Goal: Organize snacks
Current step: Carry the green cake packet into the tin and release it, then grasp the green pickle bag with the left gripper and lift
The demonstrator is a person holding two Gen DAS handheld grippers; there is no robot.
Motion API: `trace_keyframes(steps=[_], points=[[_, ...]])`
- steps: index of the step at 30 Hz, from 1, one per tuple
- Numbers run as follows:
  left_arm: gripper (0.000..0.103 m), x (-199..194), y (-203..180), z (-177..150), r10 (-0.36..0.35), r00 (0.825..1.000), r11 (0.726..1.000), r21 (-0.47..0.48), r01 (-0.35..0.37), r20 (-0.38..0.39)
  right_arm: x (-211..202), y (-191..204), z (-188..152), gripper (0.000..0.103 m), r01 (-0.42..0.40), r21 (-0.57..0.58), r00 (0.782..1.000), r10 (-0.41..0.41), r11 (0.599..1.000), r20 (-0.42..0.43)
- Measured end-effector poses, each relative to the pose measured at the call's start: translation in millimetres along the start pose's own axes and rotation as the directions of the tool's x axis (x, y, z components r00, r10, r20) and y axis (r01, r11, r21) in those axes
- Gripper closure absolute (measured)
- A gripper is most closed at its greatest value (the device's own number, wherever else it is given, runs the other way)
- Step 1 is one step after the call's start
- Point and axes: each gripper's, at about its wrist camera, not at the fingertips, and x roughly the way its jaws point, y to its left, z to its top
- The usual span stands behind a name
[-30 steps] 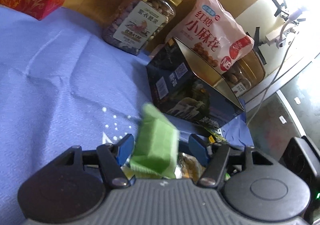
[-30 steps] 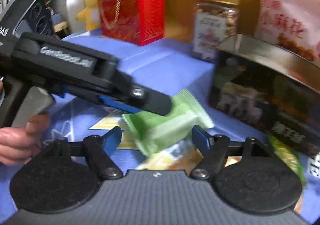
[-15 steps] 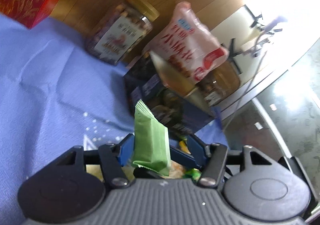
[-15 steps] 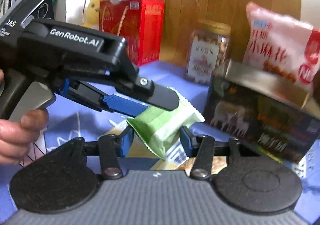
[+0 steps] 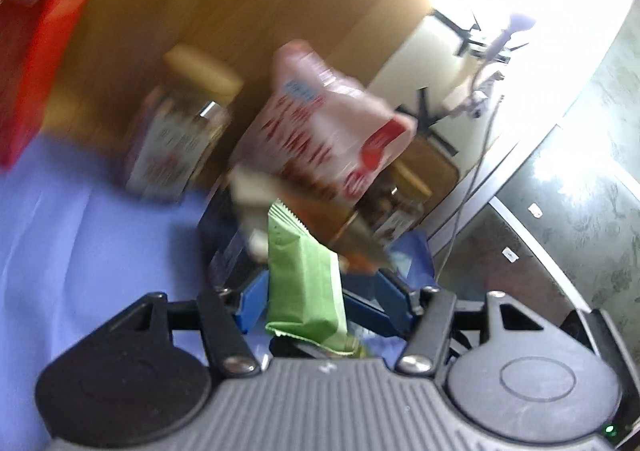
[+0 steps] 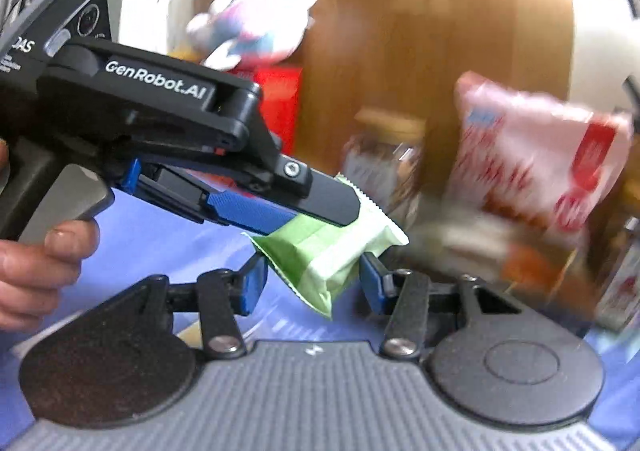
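Note:
A green snack packet (image 5: 306,279) is pinched between both grippers, lifted above the blue cloth. My left gripper (image 5: 316,291) is shut on it, blue pads on its two sides; from the right wrist view the left gripper (image 6: 316,211) reaches in from the left and holds the packet (image 6: 324,255) from above. My right gripper (image 6: 312,283) is shut on the packet's lower end. The open dark tin box (image 5: 240,227) stands just beyond the packet, blurred.
A pink snack bag (image 5: 332,131) leans behind the tin, and a nut jar (image 5: 180,143) stands to its left. A red box (image 5: 36,63) is at far left. A plush toy (image 6: 256,23) sits on the red box. Blue cloth (image 5: 80,235) covers the table.
Both grippers have risen with the green packet, and the views are tilted up and blurred. The right gripper's jaws have closed on the packet since a second ago.

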Motion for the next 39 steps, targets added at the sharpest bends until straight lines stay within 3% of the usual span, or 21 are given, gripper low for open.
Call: trace_keyframes(steps=[3, 8, 14, 22, 27, 30, 34, 39], points=[[0.045, 28, -12, 23, 0.014, 1.0, 0.998, 0.061, -0.014, 0.002, 8, -26, 15, 0.05, 0.046, 0.019, 0.999, -0.047, 0.999, 0.025], [0.045, 74, -2, 38, 0.061, 0.998, 0.996, 0.06, -0.059, -0.029, 36, -66, 21, 0.051, 0.052, 0.104, 0.999, -0.052, 0.993, -0.005], [0.045, 97, 19, 34, 0.117, 0.992, 0.993, 0.016, -0.116, -0.05, 63, -64, 13, 0.051, 0.069, 0.027, 0.996, -0.067, 0.997, -0.052], [0.042, 79, 17, 37, 0.149, 0.989, 0.988, 0.025, -0.15, 0.007, 60, -69, 11, 0.05, 0.064, 0.072, 0.997, -0.061, 0.995, -0.037], [0.042, 39, 3, 24, 0.092, 0.994, 0.995, 0.029, -0.094, 0.049, 13, -81, 10, 0.05, 0.073, 0.173, 0.996, -0.079, 0.982, 0.029], [0.042, 24, -6, 0, 0.057, 0.998, 0.997, 0.043, -0.058, 0.01, -26, -97, -7, 0.05, 0.079, 0.276, 0.994, -0.095, 0.958, 0.047], [0.042, 24, -14, -35, -0.001, 0.996, 1.0, 0.03, 0.004, -0.087, -68, -120, -49, 0.051, 0.119, 0.422, 0.992, -0.129, 0.899, -0.004], [0.042, 47, -26, -58, -0.021, 0.982, 1.0, 0.012, 0.023, -0.188, -91, -147, -101, 0.056, 0.15, 0.621, 0.989, -0.116, 0.769, -0.095]])
